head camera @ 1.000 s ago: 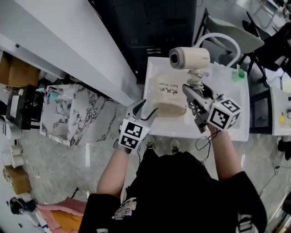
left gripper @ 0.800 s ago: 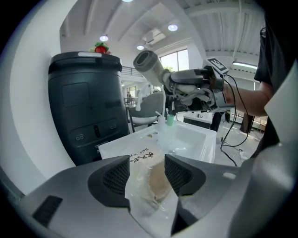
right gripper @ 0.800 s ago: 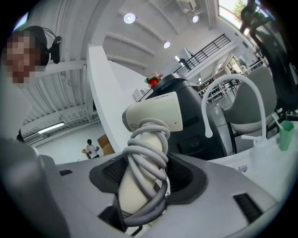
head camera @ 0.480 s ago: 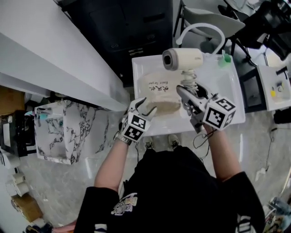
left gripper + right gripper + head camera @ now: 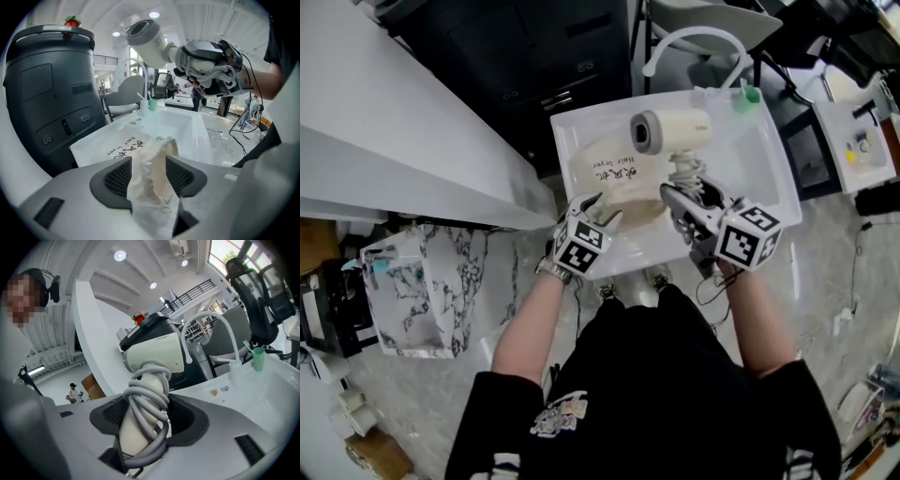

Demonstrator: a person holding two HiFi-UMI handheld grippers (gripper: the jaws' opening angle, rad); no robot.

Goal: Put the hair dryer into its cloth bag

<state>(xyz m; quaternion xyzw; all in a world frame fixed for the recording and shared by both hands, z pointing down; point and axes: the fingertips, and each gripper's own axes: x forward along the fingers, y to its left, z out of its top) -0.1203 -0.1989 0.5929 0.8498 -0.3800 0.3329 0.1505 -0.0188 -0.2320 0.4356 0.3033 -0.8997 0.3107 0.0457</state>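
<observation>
The cream hair dryer (image 5: pixel 667 130) hangs above the white sink (image 5: pixel 764 178), its barrel level and its handle wrapped in grey cord (image 5: pixel 150 394). My right gripper (image 5: pixel 682 208) is shut on that handle, and the dryer (image 5: pixel 154 357) fills the right gripper view. The cream cloth bag (image 5: pixel 614 186) with dark lettering lies on the sink's left part. My left gripper (image 5: pixel 595 214) is shut on the bag's gathered rim (image 5: pixel 152 176), which stands up between its pads. The dryer (image 5: pixel 147 40) and the right gripper show high in the left gripper view.
A curved white faucet (image 5: pixel 694 42) and a green cup (image 5: pixel 748 94) stand at the sink's far edge. A dark cabinet (image 5: pixel 544 56) sits behind the sink, a long white counter (image 5: pixel 384 141) to the left. A marble-patterned box (image 5: pixel 412 291) is on the floor.
Both grippers have sunk toward the sink. The dryer came down closer to the bag, and the left gripper tilted further downward while keeping the bag's rim.
</observation>
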